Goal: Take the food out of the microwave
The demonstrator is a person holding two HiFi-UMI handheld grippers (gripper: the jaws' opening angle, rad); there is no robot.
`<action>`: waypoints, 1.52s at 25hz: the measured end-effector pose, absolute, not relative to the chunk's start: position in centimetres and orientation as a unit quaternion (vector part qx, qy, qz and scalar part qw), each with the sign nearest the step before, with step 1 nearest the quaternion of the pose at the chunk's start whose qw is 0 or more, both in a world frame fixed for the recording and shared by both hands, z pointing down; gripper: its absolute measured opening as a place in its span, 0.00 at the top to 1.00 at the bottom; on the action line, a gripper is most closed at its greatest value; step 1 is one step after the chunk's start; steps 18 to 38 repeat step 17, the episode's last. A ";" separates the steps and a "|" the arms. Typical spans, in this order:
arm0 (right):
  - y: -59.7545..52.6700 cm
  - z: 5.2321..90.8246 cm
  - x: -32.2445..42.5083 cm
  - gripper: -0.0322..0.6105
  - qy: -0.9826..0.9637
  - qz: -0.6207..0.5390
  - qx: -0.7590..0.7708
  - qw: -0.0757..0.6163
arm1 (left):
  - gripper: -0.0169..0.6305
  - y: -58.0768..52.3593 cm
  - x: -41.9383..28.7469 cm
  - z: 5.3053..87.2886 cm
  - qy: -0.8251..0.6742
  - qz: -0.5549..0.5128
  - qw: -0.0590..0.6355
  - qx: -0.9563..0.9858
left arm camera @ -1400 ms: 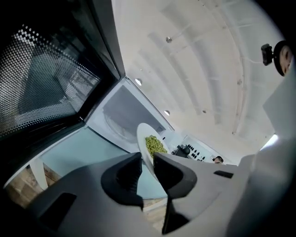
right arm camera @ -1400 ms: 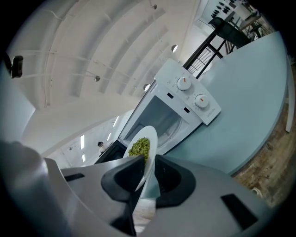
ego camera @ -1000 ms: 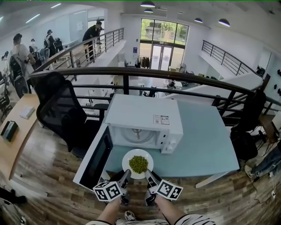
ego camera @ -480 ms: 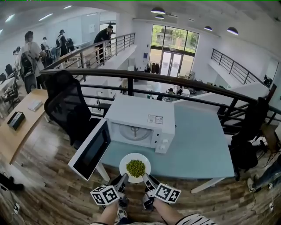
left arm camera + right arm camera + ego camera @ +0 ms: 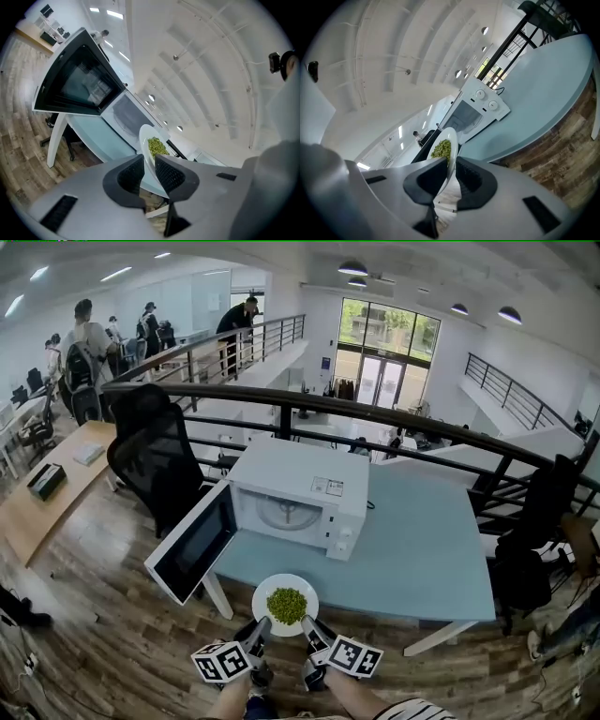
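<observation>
A white plate heaped with green peas hangs in the air over the table's near edge, in front of the white microwave. The microwave's door is swung open to the left, and its chamber holds only the glass turntable. My left gripper is shut on the plate's near-left rim and my right gripper on its near-right rim. In the left gripper view the plate runs edge-on between the pads of the gripper. In the right gripper view the plate sits likewise in the gripper.
The microwave stands on a pale blue table with bare surface to its right. A black office chair is at the left behind the open door. A black railing runs behind the table. Several people stand far off at the back left.
Both grippers have drawn the plate of peas back from the microwave toward me, past the table's front edge. The microwave now looks farther away.
</observation>
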State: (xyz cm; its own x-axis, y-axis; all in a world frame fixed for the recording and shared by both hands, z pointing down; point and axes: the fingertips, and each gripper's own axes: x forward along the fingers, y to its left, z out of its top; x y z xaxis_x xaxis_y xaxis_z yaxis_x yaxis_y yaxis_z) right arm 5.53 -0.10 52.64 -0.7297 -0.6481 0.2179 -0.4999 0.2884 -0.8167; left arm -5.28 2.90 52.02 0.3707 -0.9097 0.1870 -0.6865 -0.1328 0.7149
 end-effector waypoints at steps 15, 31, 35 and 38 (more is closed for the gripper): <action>4.1 53.2 6.9 0.84 0.804 -0.488 -0.334 0.058 | 0.84 7.7 -3.7 52.5 -0.561 -0.154 0.379 0.719; 4.6 53.2 7.1 0.84 0.805 -0.489 -0.333 0.057 | 0.84 8.2 -3.5 52.5 -0.562 -0.154 0.379 0.719; 4.6 53.2 7.1 0.84 0.805 -0.489 -0.333 0.057 | 0.84 8.2 -3.5 52.5 -0.562 -0.154 0.379 0.719; 4.6 53.2 7.1 0.84 0.805 -0.489 -0.333 0.057 | 0.84 8.2 -3.5 52.5 -0.562 -0.154 0.379 0.719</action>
